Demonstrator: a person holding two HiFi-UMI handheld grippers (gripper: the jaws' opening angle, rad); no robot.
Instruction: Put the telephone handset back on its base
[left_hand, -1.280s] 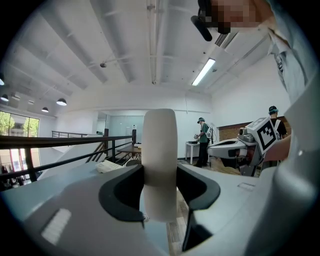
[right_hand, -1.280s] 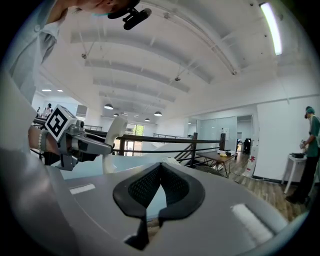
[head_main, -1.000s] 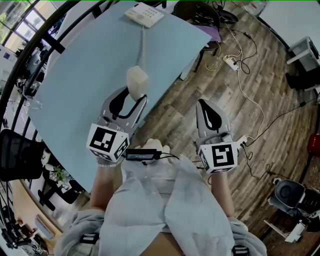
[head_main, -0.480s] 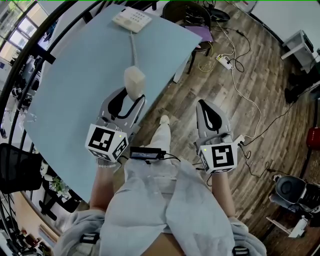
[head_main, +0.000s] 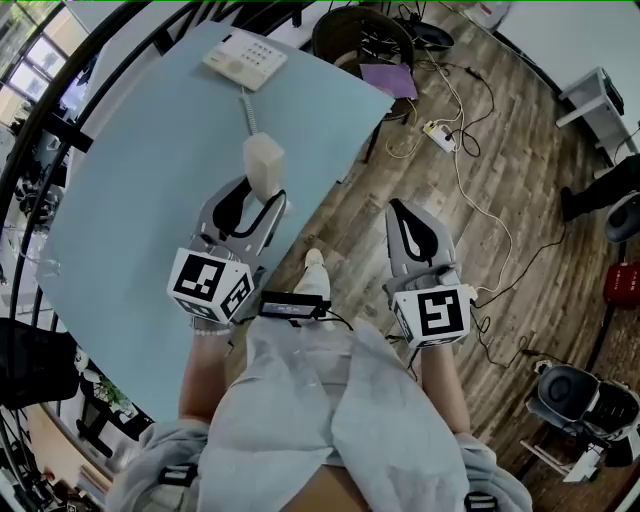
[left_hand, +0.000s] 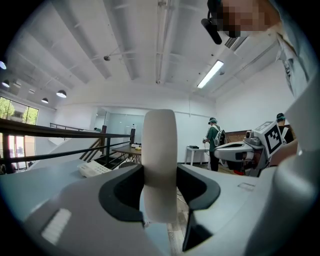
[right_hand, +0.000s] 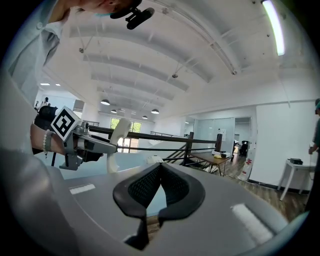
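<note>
Cream handset (head_main: 264, 163) in left claw (left_hand: 160, 192); right claw (right_hand: 159, 181) pinched, empty | cord (head_main: 248, 112) shows overhead

**Pale clothing, grey grippers**

A loose pale grey garment (head_main: 300, 420) is worn, with black strap buckles (head_main: 178, 476) seen along the bottom edge. A small black box (head_main: 290, 306) with a thin cable is seen at centre frame. The left gripper (head_main: 262, 196) and right gripper (head_main: 402, 210) are grey-shelled with black jaw pads (each carries a marker cube (head_main: 208, 285) printed with black-and-white squares).

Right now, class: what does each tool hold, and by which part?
The left tool clamps the handset by its near end, opposite the cord; the right tool is shut and holds nothing.
</note>
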